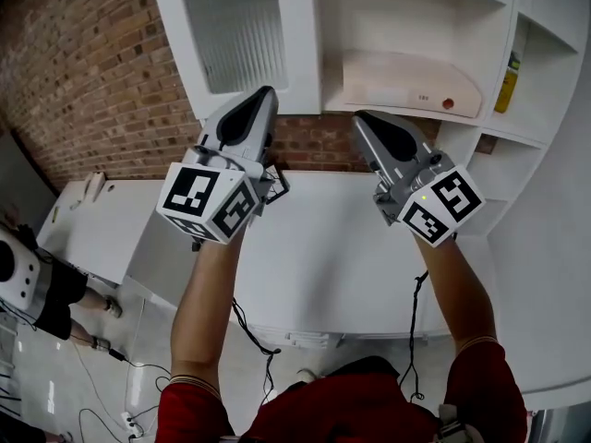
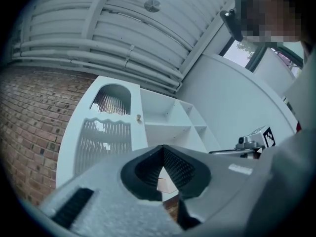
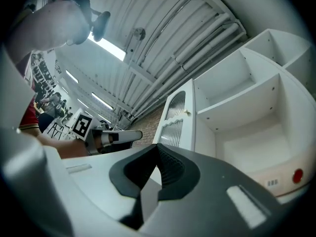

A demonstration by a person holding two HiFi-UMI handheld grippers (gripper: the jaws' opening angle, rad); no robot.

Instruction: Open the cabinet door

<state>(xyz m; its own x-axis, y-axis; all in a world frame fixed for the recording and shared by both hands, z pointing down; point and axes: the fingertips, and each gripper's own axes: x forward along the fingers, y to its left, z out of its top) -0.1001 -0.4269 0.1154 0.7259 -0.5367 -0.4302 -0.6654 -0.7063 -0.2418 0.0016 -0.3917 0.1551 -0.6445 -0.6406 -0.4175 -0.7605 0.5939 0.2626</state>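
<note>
**Brick wall, white furniture, ribbed metal roof**

A red brick wall (image 1: 83, 72) runs behind a tall white wooden cabinet with open shelf compartments (image 1: 416, 17). A strip of the same brick shows between it and the plain white table top (image 1: 342, 257) below. At the left, a lower white counter (image 1: 92, 233) stands beside the table, above a glossy pale floor (image 1: 46, 377). Overhead, a white corrugated metal ceiling (image 2: 123, 28) carries long white pipes (image 2: 98, 53) and bright strip lights (image 3: 106, 47). A dark-framed window (image 2: 241, 49) lets in daylight.
</note>
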